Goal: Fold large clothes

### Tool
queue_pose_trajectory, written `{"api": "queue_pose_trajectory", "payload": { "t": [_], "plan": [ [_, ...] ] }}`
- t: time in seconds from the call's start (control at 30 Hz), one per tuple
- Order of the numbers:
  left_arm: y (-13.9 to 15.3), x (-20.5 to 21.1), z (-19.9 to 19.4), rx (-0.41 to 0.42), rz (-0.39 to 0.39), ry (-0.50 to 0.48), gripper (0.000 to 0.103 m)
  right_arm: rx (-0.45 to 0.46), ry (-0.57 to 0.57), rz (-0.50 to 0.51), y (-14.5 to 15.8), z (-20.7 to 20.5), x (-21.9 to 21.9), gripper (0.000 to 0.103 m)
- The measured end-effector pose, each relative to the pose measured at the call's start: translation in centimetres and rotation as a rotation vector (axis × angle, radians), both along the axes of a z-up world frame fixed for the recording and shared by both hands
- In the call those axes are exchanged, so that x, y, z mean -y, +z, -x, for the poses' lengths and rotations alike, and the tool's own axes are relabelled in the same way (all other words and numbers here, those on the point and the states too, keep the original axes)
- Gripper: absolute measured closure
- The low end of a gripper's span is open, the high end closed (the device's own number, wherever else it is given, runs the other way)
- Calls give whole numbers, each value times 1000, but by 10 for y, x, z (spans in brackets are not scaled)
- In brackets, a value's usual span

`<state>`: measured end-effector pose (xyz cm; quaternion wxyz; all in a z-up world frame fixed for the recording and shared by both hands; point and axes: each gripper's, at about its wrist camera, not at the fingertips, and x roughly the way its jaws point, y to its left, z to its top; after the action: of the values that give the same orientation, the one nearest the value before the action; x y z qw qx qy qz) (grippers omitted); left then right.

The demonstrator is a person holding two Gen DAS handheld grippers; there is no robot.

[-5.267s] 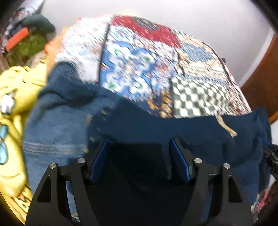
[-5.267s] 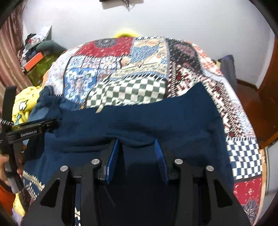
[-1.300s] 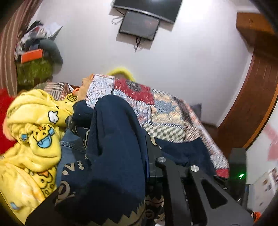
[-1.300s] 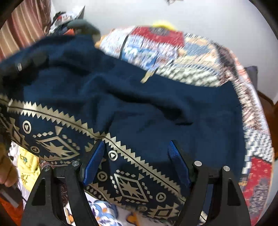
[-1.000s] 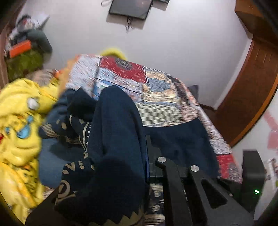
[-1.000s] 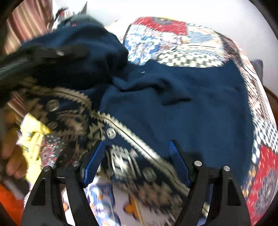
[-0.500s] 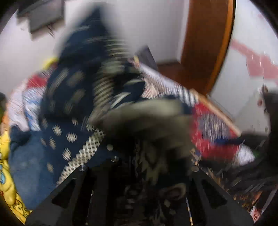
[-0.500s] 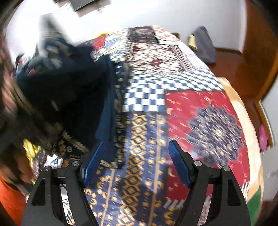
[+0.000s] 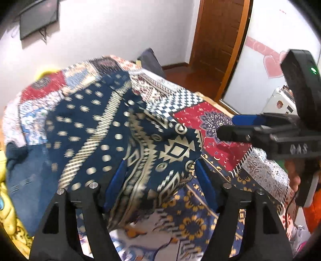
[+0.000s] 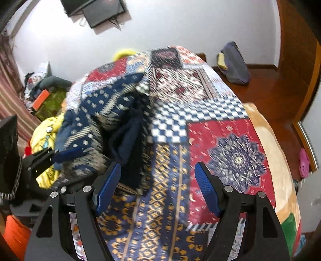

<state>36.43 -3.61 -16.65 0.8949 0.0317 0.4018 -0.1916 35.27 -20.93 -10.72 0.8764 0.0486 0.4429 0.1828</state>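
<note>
A navy garment with a cream geometric print (image 9: 124, 128) lies bunched on the patchwork bedspread (image 9: 216, 124). My left gripper (image 9: 160, 184) hovers over its near edge. Its jaws are opening, and the printed cloth lies loose between the blue pads without being pressed. In the right wrist view the same garment (image 10: 104, 112) sits at the left, plain navy inside showing. My right gripper (image 10: 157, 188) is open over bare bedspread (image 10: 230, 140) just right of the garment, with nothing between its fingers. The right gripper's body (image 9: 280, 136) shows at the right of the left wrist view.
A yellow printed garment (image 10: 43, 132) and blue jeans (image 9: 22, 160) lie at the bed's left side. A grey bag (image 10: 234, 64) stands on the wooden floor beyond the bed. A wooden door (image 9: 220, 40) is at the right, and a screen (image 10: 98, 10) hangs on the wall.
The left gripper swung the garment across to the right over the bed, then opened and let go of it. The right gripper stayed open and moved right, off the garment.
</note>
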Motion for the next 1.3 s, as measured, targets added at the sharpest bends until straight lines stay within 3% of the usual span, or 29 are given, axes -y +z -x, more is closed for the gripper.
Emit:
{"api": "queue_pose_trajectory", "payload": {
  "t": [0.13, 0.27, 0.37, 0.47, 0.7, 0.77, 0.87, 1.03, 1.2, 1.3],
  "plan": [
    [20, -35, 15, 68, -5, 82, 15, 46, 55, -15, 15, -5, -22, 30],
    [27, -73, 3, 103, -64, 205, 12, 60, 116, -26, 18, -17, -50, 30],
    [19, -93, -16, 84, -97, 273, 12, 34, 149, -34, 6, -34, -72, 29],
    [0, -109, -40, 21, -69, 313, 12, -19, 179, -35, -13, -52, -90, 29],
    [-46, -100, -46, -47, -19, 269, 11, -94, 91, 16, -62, -78, -80, 29],
    [-48, -98, -40, -35, -7, 269, 11, -126, 73, -37, -71, -79, -61, 29],
    [-49, -96, -30, -42, 15, 259, 11, -104, 21, -44, -67, -70, -43, 28],
    [-47, -91, -7, -31, -19, 255, 11, 32, -12, 80, -38, -38, -44, 27],
    [-48, -91, 7, -45, -19, 274, 11, -18, 116, -17, -31, -14, -57, 26],
    [-51, -90, 17, -71, -16, 282, 8, -67, 127, 5, -46, -9, -65, 26]
  ]
}}
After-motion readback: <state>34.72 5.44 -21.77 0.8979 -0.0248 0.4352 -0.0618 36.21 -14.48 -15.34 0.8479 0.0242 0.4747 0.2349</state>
